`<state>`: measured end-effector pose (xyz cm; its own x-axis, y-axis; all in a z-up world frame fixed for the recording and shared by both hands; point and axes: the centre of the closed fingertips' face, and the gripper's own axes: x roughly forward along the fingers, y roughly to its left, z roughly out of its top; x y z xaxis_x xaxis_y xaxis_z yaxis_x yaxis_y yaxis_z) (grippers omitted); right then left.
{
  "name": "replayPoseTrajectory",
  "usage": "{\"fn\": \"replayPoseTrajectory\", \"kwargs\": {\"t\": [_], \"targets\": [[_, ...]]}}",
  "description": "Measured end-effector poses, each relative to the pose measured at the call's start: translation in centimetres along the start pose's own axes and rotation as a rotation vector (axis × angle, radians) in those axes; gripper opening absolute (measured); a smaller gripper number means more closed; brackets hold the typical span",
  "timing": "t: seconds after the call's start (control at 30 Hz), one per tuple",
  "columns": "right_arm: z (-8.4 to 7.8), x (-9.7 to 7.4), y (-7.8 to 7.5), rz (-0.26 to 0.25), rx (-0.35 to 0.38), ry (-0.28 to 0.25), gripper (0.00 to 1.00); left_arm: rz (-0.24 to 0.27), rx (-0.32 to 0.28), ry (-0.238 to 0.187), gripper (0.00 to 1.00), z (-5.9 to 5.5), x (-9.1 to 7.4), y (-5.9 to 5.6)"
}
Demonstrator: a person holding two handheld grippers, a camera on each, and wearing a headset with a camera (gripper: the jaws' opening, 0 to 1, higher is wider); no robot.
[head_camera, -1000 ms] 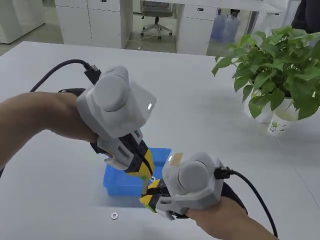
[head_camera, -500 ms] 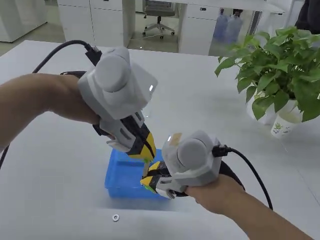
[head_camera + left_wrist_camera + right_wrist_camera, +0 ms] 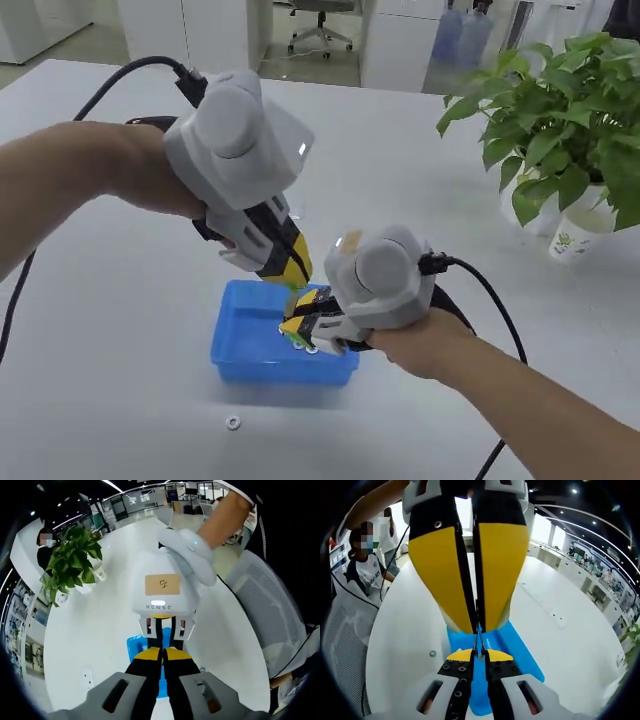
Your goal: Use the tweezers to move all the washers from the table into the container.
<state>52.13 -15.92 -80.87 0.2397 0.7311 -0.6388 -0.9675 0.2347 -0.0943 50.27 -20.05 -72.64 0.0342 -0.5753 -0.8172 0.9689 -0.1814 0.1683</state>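
Note:
The blue container [image 3: 240, 345] sits on the white table, and several washers lie in it under the grippers. One washer [image 3: 233, 422] lies on the table in front of it, also visible as the washer [image 3: 433, 653] left of the container [image 3: 520, 650]. My left gripper [image 3: 293, 278] points down over the container, shut on thin metal tweezers [image 3: 478, 640]. The tweezers run down into my right gripper [image 3: 298, 335], whose jaws are shut on their lower end just above the container's inside. In the left gripper view my left gripper [image 3: 163, 652] faces the right gripper's white body.
A potted plant [image 3: 560, 130] in a white pot stands at the table's far right. Black cables [image 3: 110, 90] trail from both grippers across the table. A person [image 3: 367, 565] stands beyond the table's edge.
Both grippers have moved together from the container's near edge to above its inside. The washer on the table has stayed where it was.

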Motion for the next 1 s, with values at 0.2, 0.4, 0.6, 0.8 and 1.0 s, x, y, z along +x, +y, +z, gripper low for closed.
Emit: {"fn": "replayPoseTrajectory", "kwargs": {"t": [0.2,0.4,0.6,0.8,1.0], "targets": [[-0.9,0.9,-0.3,0.023,0.005,0.003,0.1,0.004,-0.018,-0.004,0.05,-0.9,1.1,0.5],[-2.0,1.6,-0.3,0.042,0.01,0.023,0.1,0.003,-0.04,-0.011,0.05,-1.7,2.1,0.5],[-3.0,2.2,-0.4,0.058,0.021,0.049,0.1,0.01,-0.056,-0.011,0.05,-2.4,2.9,0.7],[-3.6,2.7,-0.4,0.072,0.024,0.069,0.11,0.011,-0.07,-0.009,0.05,-3.0,3.3,0.7],[-4.0,2.9,-0.4,0.075,0.03,0.08,0.11,0.014,-0.077,-0.008,0.05,-3.3,3.5,0.6]]}}
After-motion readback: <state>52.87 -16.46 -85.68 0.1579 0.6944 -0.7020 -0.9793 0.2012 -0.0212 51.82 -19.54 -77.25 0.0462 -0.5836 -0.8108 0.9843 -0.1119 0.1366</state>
